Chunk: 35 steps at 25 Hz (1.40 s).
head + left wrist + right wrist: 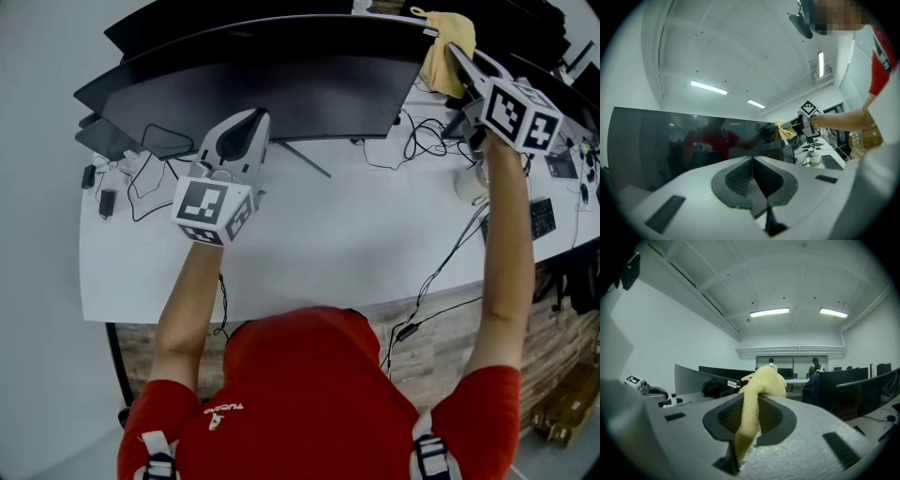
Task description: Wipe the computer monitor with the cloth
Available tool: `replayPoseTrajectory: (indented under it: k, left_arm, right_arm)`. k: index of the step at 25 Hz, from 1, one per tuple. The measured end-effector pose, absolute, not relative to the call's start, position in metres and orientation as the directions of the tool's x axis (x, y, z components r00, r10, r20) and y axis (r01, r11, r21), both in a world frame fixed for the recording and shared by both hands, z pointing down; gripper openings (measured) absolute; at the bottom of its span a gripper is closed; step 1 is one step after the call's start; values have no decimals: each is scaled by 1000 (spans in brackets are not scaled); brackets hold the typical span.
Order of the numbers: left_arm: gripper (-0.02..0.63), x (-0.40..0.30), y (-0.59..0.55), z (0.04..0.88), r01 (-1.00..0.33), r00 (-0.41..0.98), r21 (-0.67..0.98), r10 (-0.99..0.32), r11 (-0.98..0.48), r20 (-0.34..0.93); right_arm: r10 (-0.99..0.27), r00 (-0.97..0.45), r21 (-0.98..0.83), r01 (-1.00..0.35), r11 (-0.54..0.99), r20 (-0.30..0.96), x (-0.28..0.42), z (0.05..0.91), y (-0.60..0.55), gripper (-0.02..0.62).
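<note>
A wide curved black monitor [281, 84] stands on the white desk [309, 234]; its dark screen [670, 140] fills the left gripper view. My right gripper [452, 49] is shut on a yellow cloth [444, 47] at the monitor's top right corner. The cloth [761, 385] bulges out between the jaws and hangs down, and the right gripper [752, 401] points past the monitor into the room. My left gripper [251, 120] hovers in front of the screen's lower left part, shut with nothing in it, its tips [752, 159] together and close to the glass.
Black cables [427, 141] and small adapters [105, 202] lie on the desk. A white cup [469, 183] and a keyboard [542, 217] sit at the right. Further monitors [862, 390] and two people stand far off in the room.
</note>
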<state>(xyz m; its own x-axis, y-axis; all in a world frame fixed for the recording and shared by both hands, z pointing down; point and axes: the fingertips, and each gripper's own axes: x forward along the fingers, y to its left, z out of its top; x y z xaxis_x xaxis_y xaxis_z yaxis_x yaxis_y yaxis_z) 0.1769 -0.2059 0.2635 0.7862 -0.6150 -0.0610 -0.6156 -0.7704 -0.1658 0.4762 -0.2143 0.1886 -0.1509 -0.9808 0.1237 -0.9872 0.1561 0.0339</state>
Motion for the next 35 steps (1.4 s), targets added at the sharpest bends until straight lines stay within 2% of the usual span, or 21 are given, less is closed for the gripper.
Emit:
replayPoseTrajectory:
  k: [14, 35]
  left_arm:
    - [11, 172, -205, 284, -625, 779, -138, -626, -768, -41]
    - [11, 167, -206, 324, -664, 746, -86, -666, -743, -4]
  right_arm:
    - [-969, -137, 26, -989, 146, 206, 473, 262, -218, 61]
    - [-916, -175, -80, -985, 156, 361, 468, 412, -224, 61]
